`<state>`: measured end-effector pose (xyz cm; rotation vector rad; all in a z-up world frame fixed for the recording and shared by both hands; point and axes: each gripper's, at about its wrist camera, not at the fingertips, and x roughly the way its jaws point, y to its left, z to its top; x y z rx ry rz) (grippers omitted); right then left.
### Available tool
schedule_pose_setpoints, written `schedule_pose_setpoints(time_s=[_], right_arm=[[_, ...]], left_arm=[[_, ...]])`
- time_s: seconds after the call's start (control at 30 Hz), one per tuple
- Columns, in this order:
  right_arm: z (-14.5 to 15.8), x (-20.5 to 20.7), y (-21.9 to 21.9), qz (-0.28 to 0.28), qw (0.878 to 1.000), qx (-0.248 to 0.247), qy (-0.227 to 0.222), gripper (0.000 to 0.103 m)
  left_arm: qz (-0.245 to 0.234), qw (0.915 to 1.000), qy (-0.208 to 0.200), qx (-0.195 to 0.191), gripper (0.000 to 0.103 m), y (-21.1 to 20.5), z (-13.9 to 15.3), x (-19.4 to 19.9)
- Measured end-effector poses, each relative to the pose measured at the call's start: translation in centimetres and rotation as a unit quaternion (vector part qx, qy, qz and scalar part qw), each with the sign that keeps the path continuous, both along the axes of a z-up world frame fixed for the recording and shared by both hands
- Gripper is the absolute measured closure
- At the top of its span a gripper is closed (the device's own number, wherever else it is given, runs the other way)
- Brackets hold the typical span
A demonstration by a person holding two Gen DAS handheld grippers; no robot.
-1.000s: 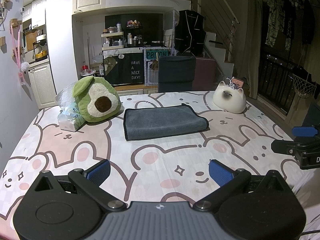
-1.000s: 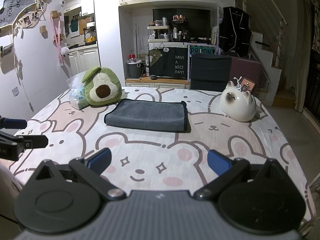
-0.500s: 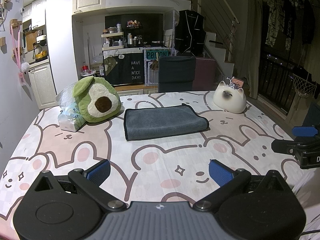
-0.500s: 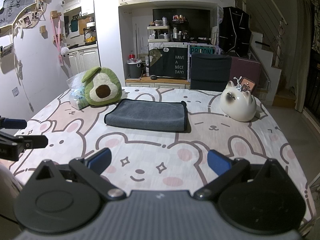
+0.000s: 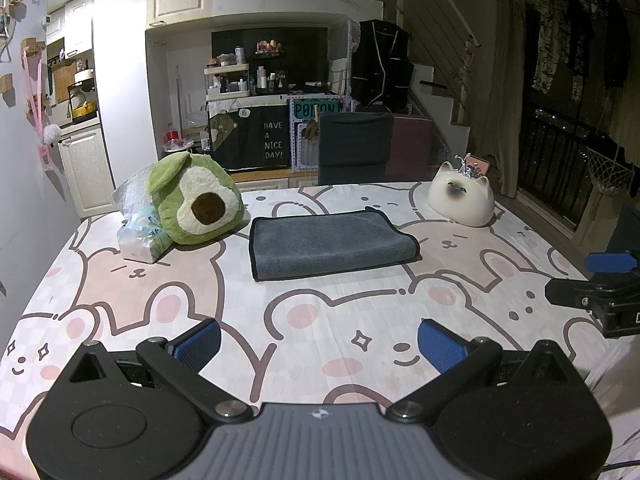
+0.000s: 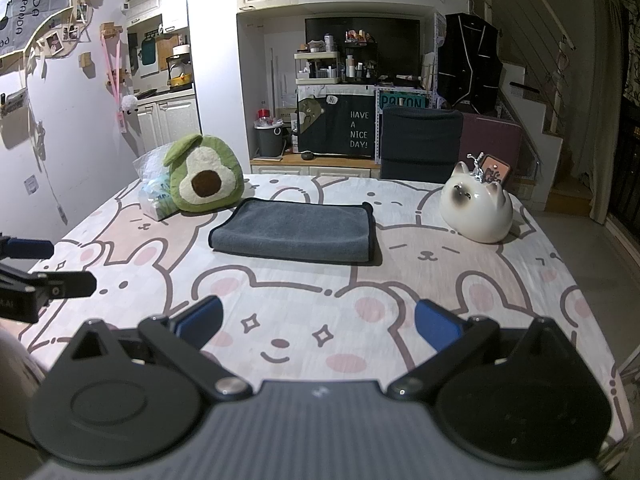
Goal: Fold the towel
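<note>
A grey towel (image 5: pixel 328 242) lies folded into a flat rectangle on the far middle of the table; it also shows in the right wrist view (image 6: pixel 294 230). My left gripper (image 5: pixel 319 346) is open and empty, held over the near table edge, well short of the towel. My right gripper (image 6: pixel 318 322) is open and empty too, also near the front edge. The right gripper shows at the right edge of the left wrist view (image 5: pixel 600 280), and the left gripper shows at the left edge of the right wrist view (image 6: pixel 36 276).
The table wears a cartoon-bunny cloth (image 5: pixel 320 320). An avocado plush (image 5: pixel 196 202) and a plastic tissue pack (image 5: pixel 138 236) sit left of the towel. A white ceramic cat (image 5: pixel 462 200) sits to its right. A dark chair (image 5: pixel 354 148) stands behind the table.
</note>
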<state>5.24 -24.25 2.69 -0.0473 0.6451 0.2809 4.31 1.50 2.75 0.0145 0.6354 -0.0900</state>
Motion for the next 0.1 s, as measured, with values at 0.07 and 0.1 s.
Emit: schedule_pose_setpoints(time_s=[0.07, 0.1], right_arm=[[0.00, 0.00, -0.03, 0.000, 1.000, 0.000, 0.000, 0.000], [-0.01, -0.02, 0.05, 0.000, 1.000, 0.000, 0.000, 0.000]], left_arm=[[0.002, 1.0000, 0.001, 0.001, 0.000, 0.18, 0.07, 0.09], [0.003, 1.0000, 0.001, 0.001, 0.000, 0.27, 0.10, 0.13]])
